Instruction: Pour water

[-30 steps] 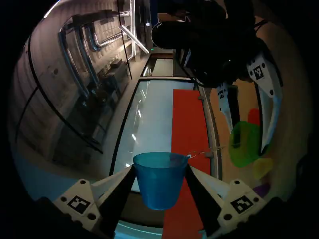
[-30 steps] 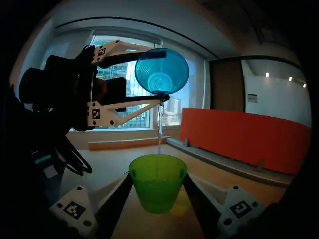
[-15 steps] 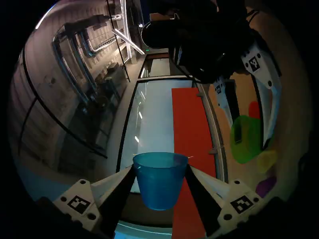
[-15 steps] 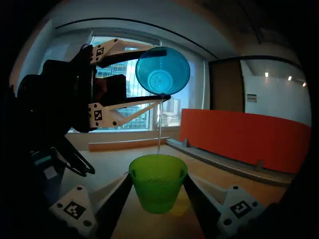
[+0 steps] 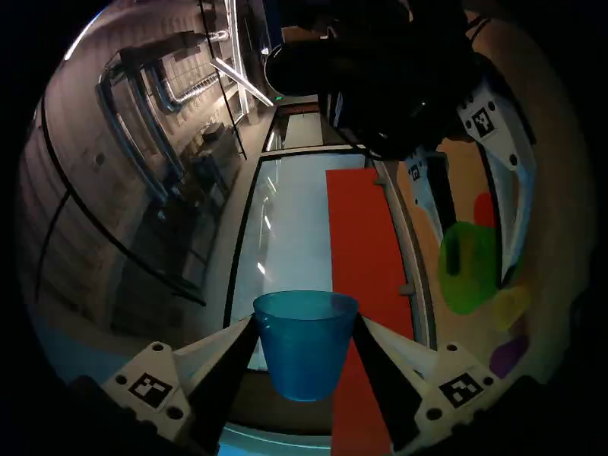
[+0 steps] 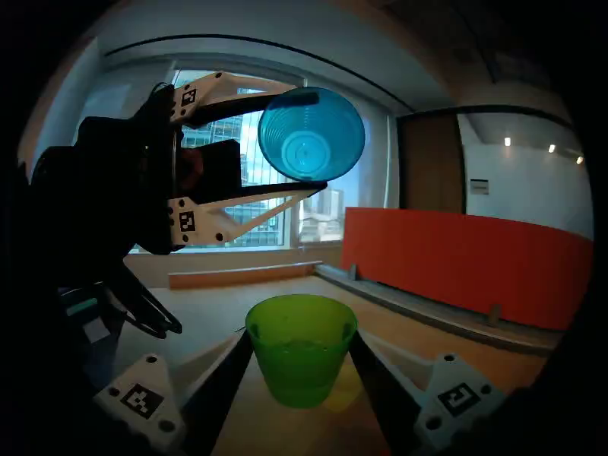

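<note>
Left hand-held gripper [image 5: 305,323] grasping tipped blue cup [image 5: 305,357], right hand-held gripper [image 6: 302,334] grasping green cup [image 6: 302,361], stream now stopped

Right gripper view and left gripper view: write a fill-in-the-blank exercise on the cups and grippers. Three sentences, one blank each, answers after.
1. The left gripper is shut on the tipped cup, whose colour is ____.
2. The right gripper is shut on the upright cup, whose colour is ____.
3. In the right gripper view, the tipped cup hangs ____ the upright cup, its mouth turned toward the camera.
Missing words: blue; green; above.
</note>
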Action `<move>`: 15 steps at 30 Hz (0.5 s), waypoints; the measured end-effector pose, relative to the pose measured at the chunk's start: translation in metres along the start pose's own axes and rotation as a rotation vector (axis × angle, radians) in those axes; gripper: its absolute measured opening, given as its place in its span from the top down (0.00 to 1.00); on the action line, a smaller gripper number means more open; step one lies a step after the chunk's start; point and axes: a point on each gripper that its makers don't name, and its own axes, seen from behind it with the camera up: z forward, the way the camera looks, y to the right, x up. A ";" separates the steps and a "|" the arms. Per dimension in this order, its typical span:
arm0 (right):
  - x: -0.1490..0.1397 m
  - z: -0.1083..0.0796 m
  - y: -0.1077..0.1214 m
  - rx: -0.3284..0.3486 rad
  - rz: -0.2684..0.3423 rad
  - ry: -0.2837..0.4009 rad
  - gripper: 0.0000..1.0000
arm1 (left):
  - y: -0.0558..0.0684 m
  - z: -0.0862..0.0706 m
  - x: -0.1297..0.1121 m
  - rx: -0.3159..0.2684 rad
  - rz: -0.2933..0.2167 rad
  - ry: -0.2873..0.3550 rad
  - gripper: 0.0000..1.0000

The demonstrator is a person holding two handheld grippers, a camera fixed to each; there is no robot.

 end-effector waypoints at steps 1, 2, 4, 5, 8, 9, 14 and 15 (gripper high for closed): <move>0.000 0.000 0.000 0.000 0.000 0.001 0.11 | 0.001 0.000 0.000 -0.001 -0.004 0.001 0.14; 0.000 0.000 0.000 0.000 0.000 0.001 0.11 | 0.001 0.000 0.000 -0.003 -0.009 0.002 0.14; 0.000 0.000 0.000 -0.001 0.001 0.002 0.11 | 0.002 0.001 -0.001 -0.004 -0.018 0.003 0.14; 0.000 0.000 0.000 0.000 0.001 0.002 0.11 | 0.002 0.001 -0.002 -0.005 -0.024 0.004 0.14; 0.001 -0.001 0.000 -0.001 0.000 0.003 0.11 | 0.001 0.002 -0.003 -0.007 -0.048 0.006 0.14; 0.001 -0.001 0.000 -0.001 -0.001 0.003 0.11 | 0.001 0.003 -0.003 -0.007 -0.056 0.007 0.14; 0.003 -0.002 0.001 -0.003 -0.002 0.007 0.11 | 0.002 0.004 -0.005 -0.015 -0.137 0.011 0.14; 0.003 -0.003 0.002 -0.003 -0.002 0.008 0.11 | 0.002 0.005 -0.006 -0.017 -0.154 0.010 0.14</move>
